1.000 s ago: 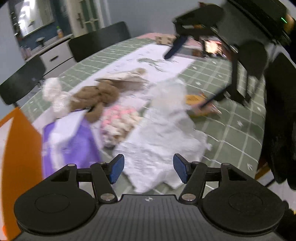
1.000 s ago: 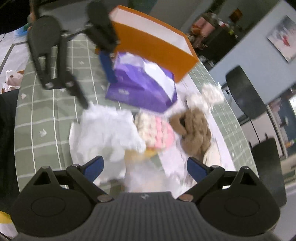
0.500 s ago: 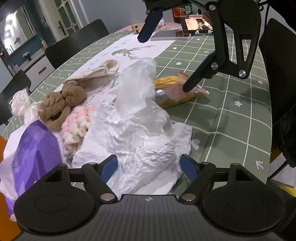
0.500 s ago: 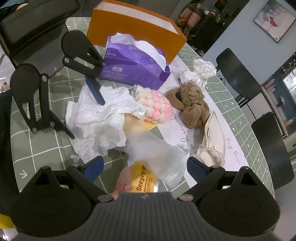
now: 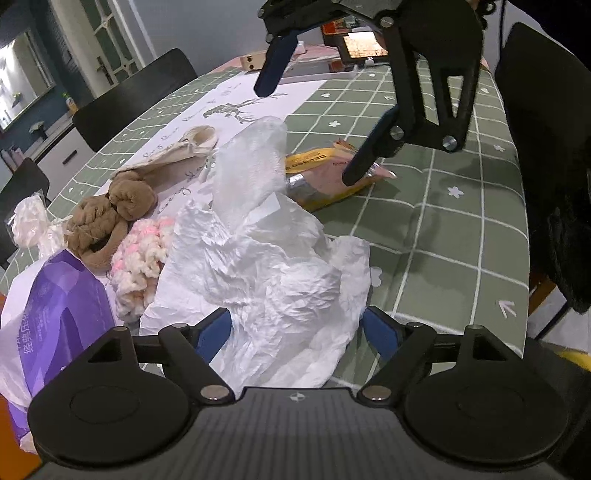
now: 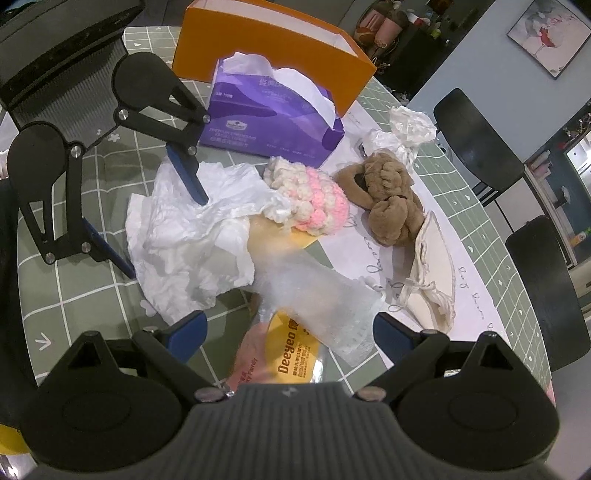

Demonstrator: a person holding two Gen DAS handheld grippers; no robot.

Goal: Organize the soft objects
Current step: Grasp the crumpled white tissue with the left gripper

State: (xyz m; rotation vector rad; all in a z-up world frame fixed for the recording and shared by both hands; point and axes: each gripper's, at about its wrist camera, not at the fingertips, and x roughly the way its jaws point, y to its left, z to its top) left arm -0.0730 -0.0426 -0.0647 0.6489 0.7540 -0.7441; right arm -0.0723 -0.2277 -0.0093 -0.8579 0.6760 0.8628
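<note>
Green checked tablecloth, black chairs — framed picture

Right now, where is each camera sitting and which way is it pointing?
Left wrist: on the left tongs, open low over the white crumpled paper, facing across the table toward the right tongs.
Right wrist: on the right tongs, open above the yellow packet, facing back toward the purple tissue box, orange box and left tongs.
Shared: paper, pink-white yarn ball, brown plush.
</note>
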